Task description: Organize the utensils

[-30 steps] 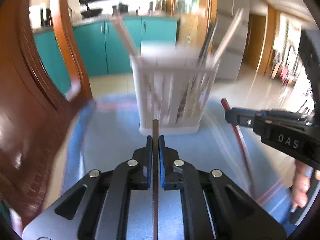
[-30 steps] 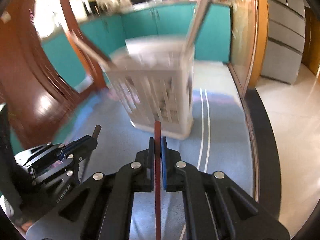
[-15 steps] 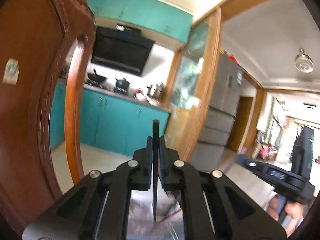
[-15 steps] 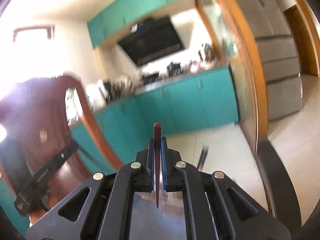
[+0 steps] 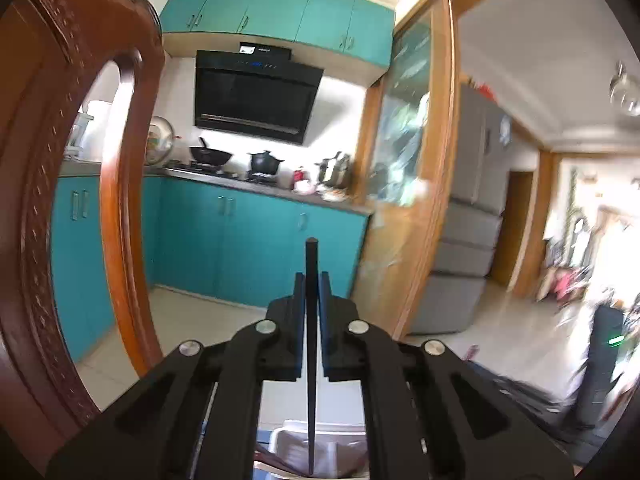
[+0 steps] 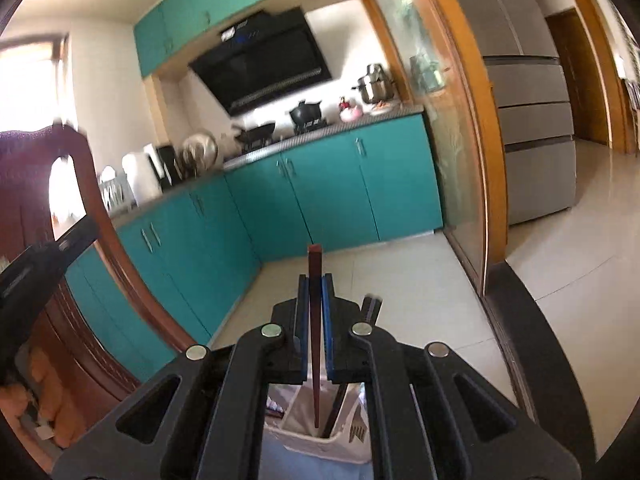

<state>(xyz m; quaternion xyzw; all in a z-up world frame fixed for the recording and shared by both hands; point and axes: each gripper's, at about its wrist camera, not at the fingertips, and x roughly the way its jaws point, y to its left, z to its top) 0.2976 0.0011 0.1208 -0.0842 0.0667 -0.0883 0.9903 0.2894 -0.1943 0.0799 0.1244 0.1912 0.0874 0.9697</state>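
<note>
My left gripper (image 5: 311, 280) is shut on a dark chopstick (image 5: 311, 360) held upright, its lower end hanging over the white utensil basket (image 5: 320, 436) seen just below the fingers. My right gripper (image 6: 315, 282) is shut on a reddish-brown chopstick (image 6: 316, 344), also upright, its lower tip inside the basket (image 6: 320, 442). Another dark utensil (image 6: 370, 308) leans in the basket beside it. The left gripper also shows at the left edge of the right wrist view (image 6: 36, 264).
A carved wooden chair back (image 5: 48, 200) stands close on the left. Teal kitchen cabinets (image 5: 240, 244), a stove with pots and a range hood are behind. A blue table mat (image 6: 280, 464) lies under the basket. A grey fridge (image 6: 532, 132) stands at right.
Both grippers have tilted up and risen from table level to above the basket, turning their chopsticks upright. The basket has gone from ahead of the fingers to beneath them.
</note>
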